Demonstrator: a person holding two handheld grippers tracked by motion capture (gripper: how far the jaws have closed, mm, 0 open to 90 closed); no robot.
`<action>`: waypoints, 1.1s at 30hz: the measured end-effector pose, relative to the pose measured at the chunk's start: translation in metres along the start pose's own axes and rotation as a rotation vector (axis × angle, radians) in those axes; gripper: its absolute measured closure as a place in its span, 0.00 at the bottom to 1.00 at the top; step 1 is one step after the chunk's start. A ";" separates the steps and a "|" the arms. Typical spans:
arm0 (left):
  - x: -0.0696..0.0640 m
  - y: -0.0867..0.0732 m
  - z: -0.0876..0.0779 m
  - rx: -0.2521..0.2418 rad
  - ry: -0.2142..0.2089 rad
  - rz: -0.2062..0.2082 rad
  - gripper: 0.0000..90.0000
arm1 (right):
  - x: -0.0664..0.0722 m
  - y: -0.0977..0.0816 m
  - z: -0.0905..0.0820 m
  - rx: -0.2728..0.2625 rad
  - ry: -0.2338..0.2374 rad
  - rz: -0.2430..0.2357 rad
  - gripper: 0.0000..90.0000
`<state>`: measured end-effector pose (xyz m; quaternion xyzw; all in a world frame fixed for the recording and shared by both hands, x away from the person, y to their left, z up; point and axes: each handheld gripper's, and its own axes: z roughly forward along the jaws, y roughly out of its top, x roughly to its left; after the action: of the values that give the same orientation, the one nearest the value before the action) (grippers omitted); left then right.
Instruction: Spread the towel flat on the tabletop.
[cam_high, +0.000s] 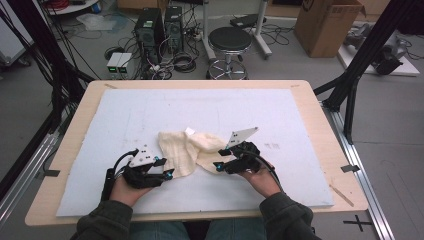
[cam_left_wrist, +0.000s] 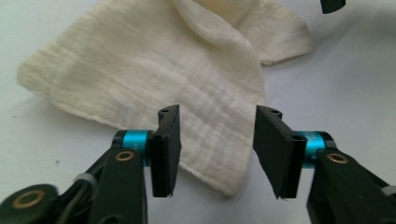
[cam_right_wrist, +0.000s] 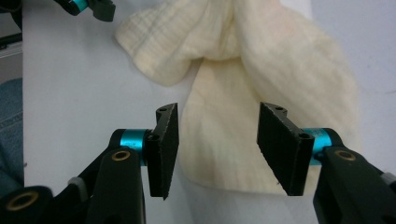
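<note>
At counter's 6 o'clock edge, crumpled cloth (cam_high: 192, 147); left tongs (cam_left_wrist: 217, 140) and right tongs (cam_right_wrist: 217, 144) apart, straddling near corners. Pinch one layer only, then spread outward.

Readable text: none in any view.
Cardboard box (cam_high: 327, 22), at 1 o'clock beyond the bench: dark mark on its flap, too small to read.
Floor: black cross mark (cam_high: 360, 222) at 4 o'clock.

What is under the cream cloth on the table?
The cloth lies crumpled on a pale blue mat that covers the wooden table. Bare mat shows all around it; whatever might sit beneath its folds is covered and cannot be seen.
</note>
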<state>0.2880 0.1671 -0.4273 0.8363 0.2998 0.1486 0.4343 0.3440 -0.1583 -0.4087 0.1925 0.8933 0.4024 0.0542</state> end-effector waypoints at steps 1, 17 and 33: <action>0.000 0.000 0.003 0.011 -0.006 0.003 0.62 | 0.000 -0.003 0.001 0.004 0.003 0.000 0.56; 0.003 -0.005 0.015 0.109 -0.040 0.028 0.86 | -0.002 -0.018 0.021 0.082 0.032 -0.021 0.82; 0.012 -0.007 -0.004 0.058 -0.021 0.013 0.98 | -0.008 -0.017 0.005 0.032 0.068 0.007 0.96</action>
<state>0.2926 0.1800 -0.4308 0.8522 0.2937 0.1338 0.4118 0.3475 -0.1686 -0.4254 0.1827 0.9003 0.3947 0.0193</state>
